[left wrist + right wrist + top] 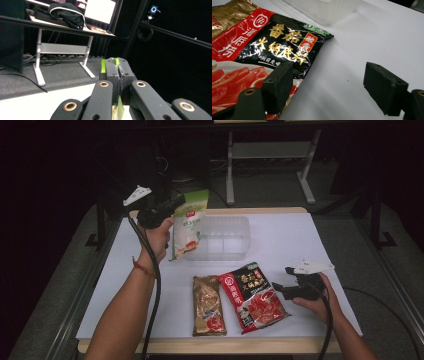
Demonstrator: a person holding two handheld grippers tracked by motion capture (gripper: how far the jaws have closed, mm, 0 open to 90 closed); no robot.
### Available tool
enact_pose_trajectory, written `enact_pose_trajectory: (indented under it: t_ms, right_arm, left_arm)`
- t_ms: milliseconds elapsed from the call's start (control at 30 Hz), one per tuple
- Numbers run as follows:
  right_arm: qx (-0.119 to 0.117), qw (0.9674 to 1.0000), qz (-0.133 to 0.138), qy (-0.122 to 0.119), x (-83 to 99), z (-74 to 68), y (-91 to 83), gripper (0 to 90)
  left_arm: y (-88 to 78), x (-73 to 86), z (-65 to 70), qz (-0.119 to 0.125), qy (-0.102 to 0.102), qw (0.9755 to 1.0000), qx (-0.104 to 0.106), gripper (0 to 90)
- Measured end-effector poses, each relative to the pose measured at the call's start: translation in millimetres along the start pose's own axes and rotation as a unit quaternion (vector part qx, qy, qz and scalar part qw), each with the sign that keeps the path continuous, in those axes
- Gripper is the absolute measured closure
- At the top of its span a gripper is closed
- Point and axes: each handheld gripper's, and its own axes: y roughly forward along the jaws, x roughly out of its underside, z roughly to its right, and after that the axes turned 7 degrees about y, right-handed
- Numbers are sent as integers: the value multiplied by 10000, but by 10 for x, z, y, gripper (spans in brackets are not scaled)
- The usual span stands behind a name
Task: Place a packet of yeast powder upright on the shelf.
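L gripper (176,202): jaws clamped tight on top edge of green/white pouch (187,225); in left gripper view the pouch edge is pinched between the pads (111,72), green showing above & below.
Pouch: hanging from L gripper, lifted off table, at left end of clear tub (220,237), lower part overlapping tub's left wall in high view.
R gripper (279,280): jaws wide apart, nothing between them, low over white table (300,235) just right of red/black pouch (252,297).
R gripper view: left jaw sits over red/black pouch's edge, right jaw over bare table; contact w/ pouch can't tell.
Gold pouch (209,305): flat on table, just left of red/black one, edges abt touching.
Tub: mid-table, far side.
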Motion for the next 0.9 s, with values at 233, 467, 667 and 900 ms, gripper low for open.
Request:
enact_pose_trajectory:
  t_ms: [233,467,667,900]
  right_arm:
    - [-9,10000,-6,-4,8,4,-1,229]
    - [-9,10000,-28,34,20,18,1,229]
    - [-19,10000,-58,3,32,22,14,229]
    - [-30,10000,-63,7,35,16,10,229]
  left_arm:
    - [228,23,-63,-31,59,9999,-160,895]
    - [427,75,-106,-86,132,9995,-264,894]
    - [568,64,-107,-77,178,9991,-376,894]
    - [679,83,-132,-55,257,9986,-467,892]
